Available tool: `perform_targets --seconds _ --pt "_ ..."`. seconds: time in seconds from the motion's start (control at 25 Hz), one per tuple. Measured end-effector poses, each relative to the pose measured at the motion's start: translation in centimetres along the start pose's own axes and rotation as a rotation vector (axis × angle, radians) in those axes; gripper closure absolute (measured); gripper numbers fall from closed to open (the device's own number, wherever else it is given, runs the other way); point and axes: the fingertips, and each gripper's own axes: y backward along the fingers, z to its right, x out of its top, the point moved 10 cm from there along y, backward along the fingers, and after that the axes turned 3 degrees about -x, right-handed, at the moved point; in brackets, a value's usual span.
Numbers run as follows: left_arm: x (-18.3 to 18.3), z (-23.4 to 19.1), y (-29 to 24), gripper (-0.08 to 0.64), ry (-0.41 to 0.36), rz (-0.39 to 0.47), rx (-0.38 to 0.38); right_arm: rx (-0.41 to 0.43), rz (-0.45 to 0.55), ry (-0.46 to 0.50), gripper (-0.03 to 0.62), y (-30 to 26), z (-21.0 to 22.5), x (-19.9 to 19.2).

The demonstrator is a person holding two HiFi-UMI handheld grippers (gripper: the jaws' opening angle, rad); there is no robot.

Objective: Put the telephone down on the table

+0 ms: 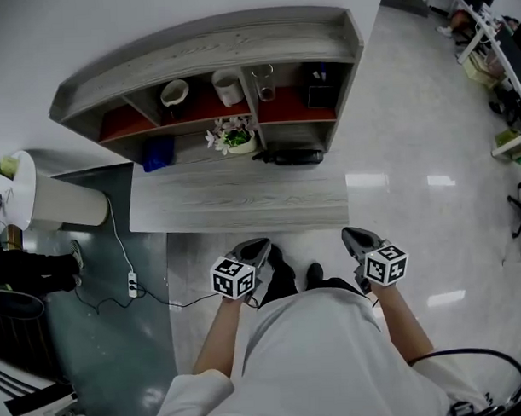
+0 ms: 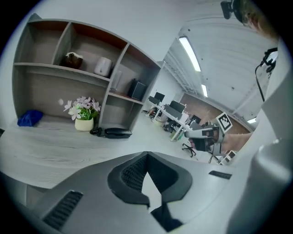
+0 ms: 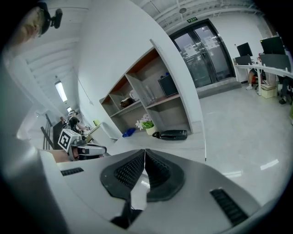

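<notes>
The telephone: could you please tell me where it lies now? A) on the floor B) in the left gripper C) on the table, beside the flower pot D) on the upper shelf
C: the telephone lies on the table beside the flower pot.

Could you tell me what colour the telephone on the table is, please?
Black; the telephone shows best in the right gripper view.

telephone [image 1: 291, 157] | black | lying flat | on table [image 1: 235, 199], rear right
</notes>
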Motion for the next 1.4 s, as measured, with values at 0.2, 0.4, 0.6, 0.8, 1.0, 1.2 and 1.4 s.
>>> perform_targets --seconds 0.2,0.4,0.6,0.8,1.0,1.2,1.4 --pt "-0.3 2.3 0.8 0.551 0.024 0.052 0.055 0.038 0.004 0.034 0.574 2.0 0.9 0.3" --pt "-0.8 3.2 2.4 0.551 0.005 0.049 0.1 0.045 0.016 0.038 0.574 2.6 0.5 -0.1" --pt "-0.7 2.7 4.8 0.551 -0.016 0.054 0.097 0.026 0.051 0.023 0.574 2.4 -1.1 -0.4" --pt "-0.8 1.7 6.0 0.551 -0.03 0.036 0.083 0.035 0.082 -0.031 0.575 2.2 -2.3 -1.0" --pt "-0.8 1.4 6.7 0.551 -0.034 0.046 0.077 0.043 0.098 -0.011 0.575 2.6 -3.5 -0.8" --pt "-1.2 1.3 7.4 0.551 -0.016 0.054 0.078 0.024 0.128 -0.049 0.575 3.2 -3.9 -1.0" --pt "-1.7 0.8 7.7 0.551 0.004 0.042 0.079 0.014 0.153 -0.117 0.575 3.1 -4.0 -1.8"
